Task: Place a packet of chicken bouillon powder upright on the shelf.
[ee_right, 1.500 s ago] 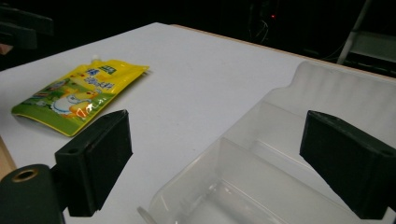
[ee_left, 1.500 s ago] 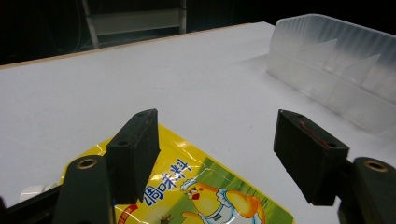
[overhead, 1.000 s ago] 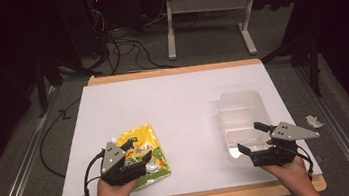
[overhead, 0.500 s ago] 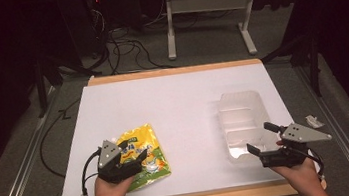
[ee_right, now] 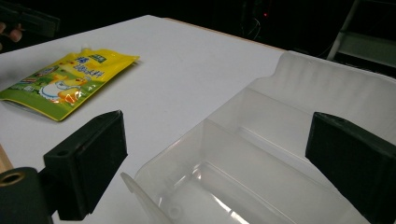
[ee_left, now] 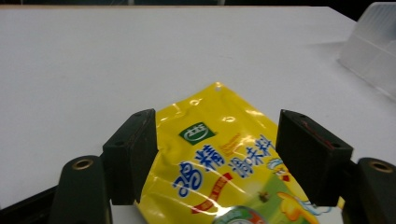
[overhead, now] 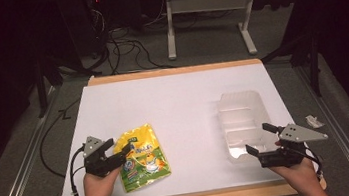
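1. My left gripper [ee_left: 215, 154] straddles the near end of the yellow pouch [ee_left: 219, 163], which lies flat on the white table [overhead: 173, 103] toward its near left. The jaws have just been closing a little with the pouch between them. They are not yet clamped: one pad meets the pouch's edge, the other stands clear of it.
2. To grip well, I judge I should lower the jaw tips until they brush the table, then close on the crinkled edge, not the puffed middle, so the foil does not slip out.
3. I should close slowly; the glossy film probably buckles and slides under a fast pinch.
4. My right gripper [ee_right: 219, 158] hovers with its jaws spread wide at the near end of the clear plastic bin [ee_right: 280, 154], gripping nothing. The bin sits on the table's right side, well apart from the pouch.
5. I would steady the bin's near wall, so it likely stays put once the pouch arrives.
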Tool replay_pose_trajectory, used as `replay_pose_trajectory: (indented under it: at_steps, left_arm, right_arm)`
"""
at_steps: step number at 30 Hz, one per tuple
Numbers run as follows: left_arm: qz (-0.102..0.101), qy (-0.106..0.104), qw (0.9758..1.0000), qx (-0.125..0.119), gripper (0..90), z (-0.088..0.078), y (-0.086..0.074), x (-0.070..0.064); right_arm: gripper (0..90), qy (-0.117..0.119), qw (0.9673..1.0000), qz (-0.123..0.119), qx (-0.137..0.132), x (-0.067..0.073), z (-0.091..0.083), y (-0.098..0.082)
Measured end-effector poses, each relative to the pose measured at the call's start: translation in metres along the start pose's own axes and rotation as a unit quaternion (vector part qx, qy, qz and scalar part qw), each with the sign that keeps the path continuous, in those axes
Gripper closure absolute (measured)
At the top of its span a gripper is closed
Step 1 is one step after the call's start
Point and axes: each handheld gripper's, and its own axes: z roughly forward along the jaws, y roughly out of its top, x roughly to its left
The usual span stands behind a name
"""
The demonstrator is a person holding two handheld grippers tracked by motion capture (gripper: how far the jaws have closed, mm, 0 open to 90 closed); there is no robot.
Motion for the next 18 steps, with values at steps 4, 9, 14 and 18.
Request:
replay_pose_trajectory:
  at_steps: [4, 9, 14, 18]
  left_arm:
    - [-0.036, 0.008, 0.9992, 0.015, 30.6, 0.005, -0.005, 0.02]
    - [-0.072, 0.009, 0.9966, 0.039, 31.1, 0.012, -0.01, 0.037]
    - [-0.094, 0.007, 0.9936, 0.061, 32.3, 0.02, -0.015, 0.048]
    - [-0.119, -0.002, 0.9903, 0.072, 34.8, 0.024, -0.019, 0.057]
  right_arm:
    - [5.7, 0.001, 1.0, -0.001, 0.0, 0.001, 0.001, 0.0]
    - [5.9, 0.002, 1.0, 0.002, 0.003, 0.001, 0.002, -0.001]
    - [6.1, 0.003, 1.0, 0.002, 0.003, 0.0, 0.003, -0.002]
    - [6.2, 0.005, 1.0, 0.002, 0.003, 0.0, 0.003, -0.002]
